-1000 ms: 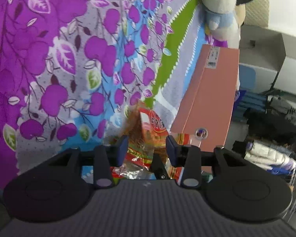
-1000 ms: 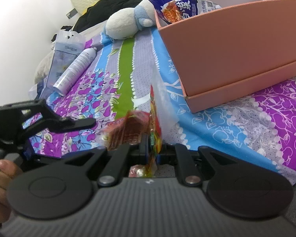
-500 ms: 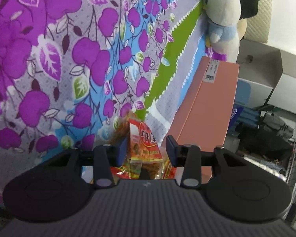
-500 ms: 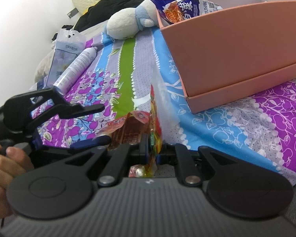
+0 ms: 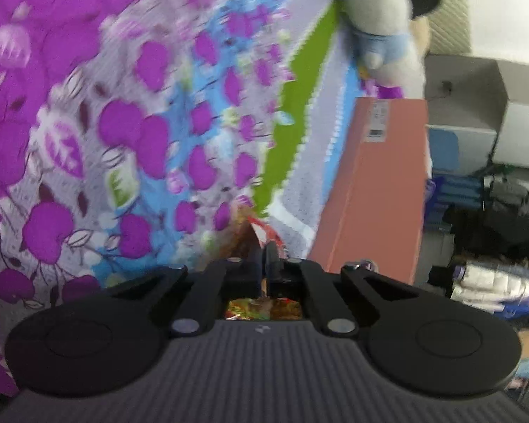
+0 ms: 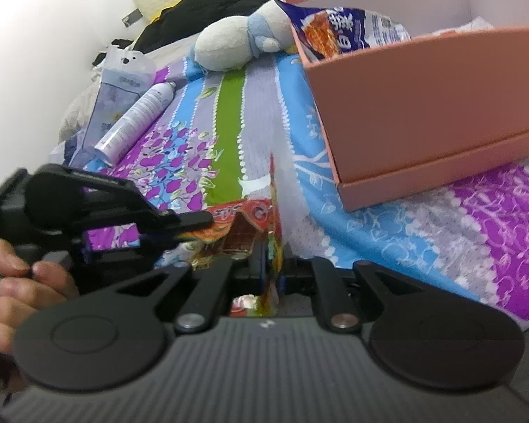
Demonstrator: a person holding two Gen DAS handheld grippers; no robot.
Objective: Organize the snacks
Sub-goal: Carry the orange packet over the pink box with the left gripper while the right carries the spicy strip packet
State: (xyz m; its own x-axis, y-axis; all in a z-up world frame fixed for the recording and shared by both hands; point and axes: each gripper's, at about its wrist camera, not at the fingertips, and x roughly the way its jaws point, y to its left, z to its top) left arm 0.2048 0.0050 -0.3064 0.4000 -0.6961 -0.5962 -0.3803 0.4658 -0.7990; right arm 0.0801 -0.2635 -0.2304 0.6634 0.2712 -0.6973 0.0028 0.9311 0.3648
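A red and orange snack packet (image 6: 243, 225) hangs just above the flowered bedsheet (image 6: 493, 211), held from both sides. My right gripper (image 6: 272, 264) is shut on the packet's clear sealed edge. My left gripper (image 5: 263, 253) has its jaws closing tight on the packet (image 5: 261, 232), pads pressing its red edge. In the right wrist view the left gripper (image 6: 180, 225) reaches in from the left, a person's hand (image 6: 10, 282) on its handle. The pink box (image 6: 423, 105) stands to the right with a purple noodle packet (image 6: 338, 28) inside.
A white plush toy (image 6: 229, 46) lies at the far end of the sheet. A white spray can (image 6: 137, 120) and a clear pouch (image 6: 120, 84) lie at the left. The pink box (image 5: 377, 190) sits at the bed's edge, with clutter on the floor beyond.
My left gripper's jaws, open around the packet before, have closed onto it. The left hand rolled slightly. The right gripper kept still with its hold on the packet.
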